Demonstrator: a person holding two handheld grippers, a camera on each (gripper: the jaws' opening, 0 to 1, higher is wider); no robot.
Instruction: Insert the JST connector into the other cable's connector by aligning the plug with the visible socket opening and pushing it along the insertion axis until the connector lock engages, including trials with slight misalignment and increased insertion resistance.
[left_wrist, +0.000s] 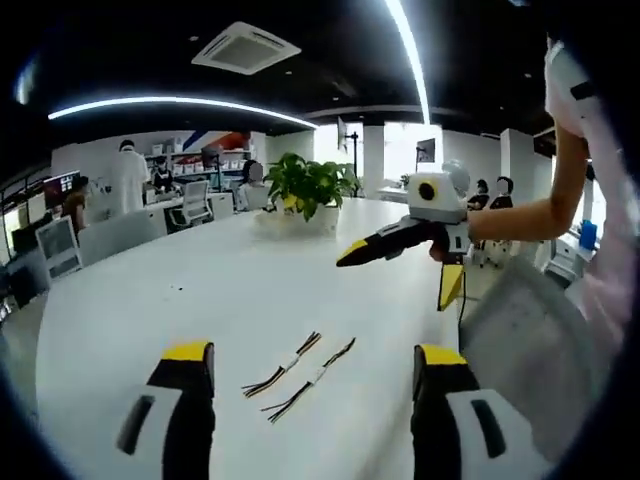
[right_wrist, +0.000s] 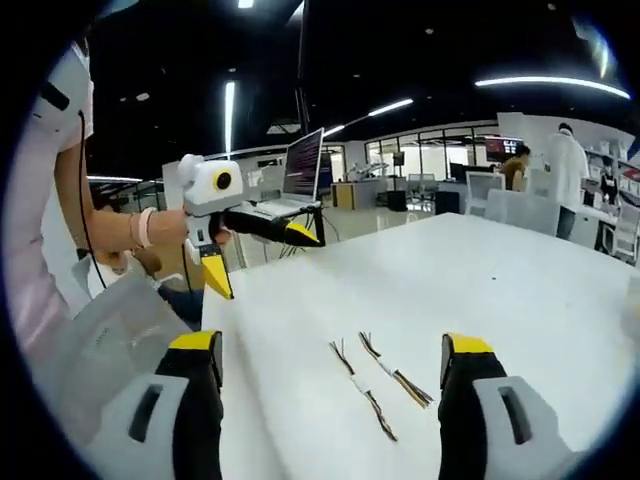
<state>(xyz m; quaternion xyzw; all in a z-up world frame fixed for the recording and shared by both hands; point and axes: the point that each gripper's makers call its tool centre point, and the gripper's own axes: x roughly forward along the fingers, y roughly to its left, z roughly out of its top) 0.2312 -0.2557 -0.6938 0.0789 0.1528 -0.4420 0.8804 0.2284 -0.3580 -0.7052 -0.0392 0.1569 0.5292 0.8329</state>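
Observation:
Two short JST cables lie side by side on the white table, each with a white connector at its middle and dark, red and yellow wires. In the left gripper view the near-left cable (left_wrist: 282, 365) and the other cable (left_wrist: 313, 379) rest between my left gripper's (left_wrist: 314, 358) open jaws, well ahead of the tips. The right gripper (left_wrist: 400, 262) hangs open above the table at the right, held by a hand. In the right gripper view the cables (right_wrist: 358, 387) (right_wrist: 395, 370) lie between my right gripper's (right_wrist: 332, 347) open jaws. The left gripper (right_wrist: 262, 255) hangs open at the left.
A potted plant (left_wrist: 308, 185) stands at the table's (left_wrist: 150, 300) far end. Chairs, desks and people are in the background. A laptop (right_wrist: 298, 175) sits beyond the table's left edge in the right gripper view. The person's arm (left_wrist: 530, 215) and a grey lap (left_wrist: 530, 330) are at the right.

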